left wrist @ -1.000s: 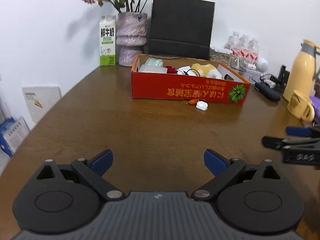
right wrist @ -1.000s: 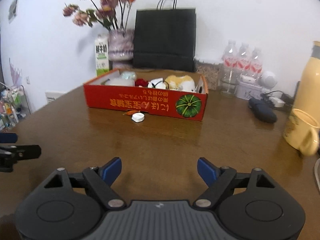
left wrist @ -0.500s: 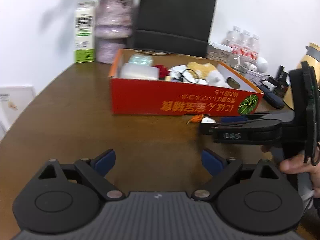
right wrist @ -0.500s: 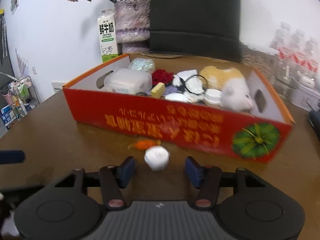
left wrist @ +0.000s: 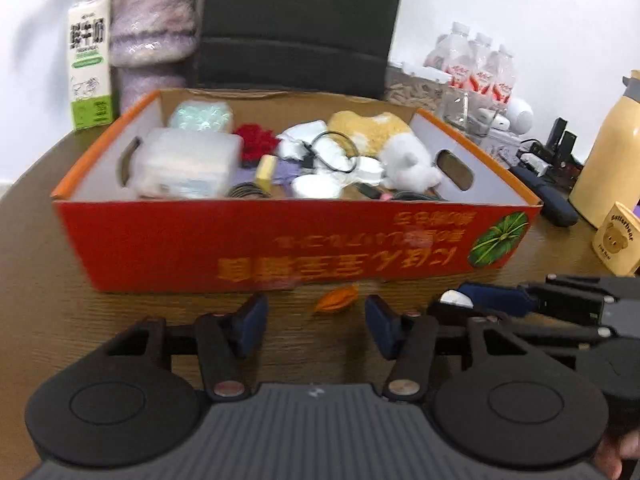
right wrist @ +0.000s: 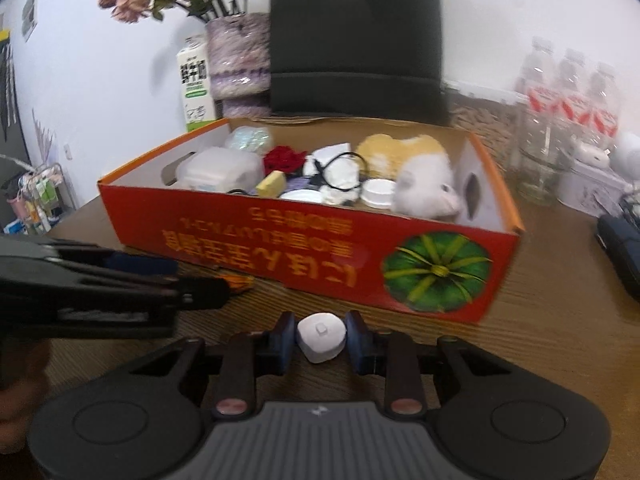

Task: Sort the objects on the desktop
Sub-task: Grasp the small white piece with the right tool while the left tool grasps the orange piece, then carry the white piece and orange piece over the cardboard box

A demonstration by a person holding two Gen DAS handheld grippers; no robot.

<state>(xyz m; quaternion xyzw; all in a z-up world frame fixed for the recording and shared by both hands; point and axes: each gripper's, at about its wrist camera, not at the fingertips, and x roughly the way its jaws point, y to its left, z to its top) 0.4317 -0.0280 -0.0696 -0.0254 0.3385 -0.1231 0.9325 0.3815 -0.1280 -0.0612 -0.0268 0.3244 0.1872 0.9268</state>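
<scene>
Small white case [right wrist: 321, 338] on the brown table [right wrist: 540, 300], just in front of the red box [right wrist: 312, 240]. Pinched between the blue pads of the right gripper [right wrist: 321, 339], both pads touching its sides. Same case glimpsed from the left wrist view [left wrist: 454, 297], mostly hidden behind the right gripper's finger.

Orange carrot-shaped item [left wrist: 337, 299] lying on the table against the box's front wall, ahead of the left gripper [left wrist: 316, 326]. Left gripper's fingers spread apart, nothing between them; carrot item just beyond the tips.

Box front printed with orange characters, upside down, too blurred to read; green pumpkin picture [right wrist: 436, 272] at its right end. Inside: clear plastic container [left wrist: 188, 164], red fuzzy item [left wrist: 256, 144], yellow block [left wrist: 266, 166], black cable loop [left wrist: 334, 152], yellow-and-white plush toy [left wrist: 384, 148], white round lids.

Behind the box: milk carton [left wrist: 90, 60] with bold black characters and a green base, mottled purple vase [left wrist: 154, 36], black paper bag [left wrist: 300, 24]. To the right: bottled water with red labels [left wrist: 476, 68], yellow thermos [left wrist: 612, 156], cream mug [left wrist: 618, 242] marked "Butterbear" above a bear face.
</scene>
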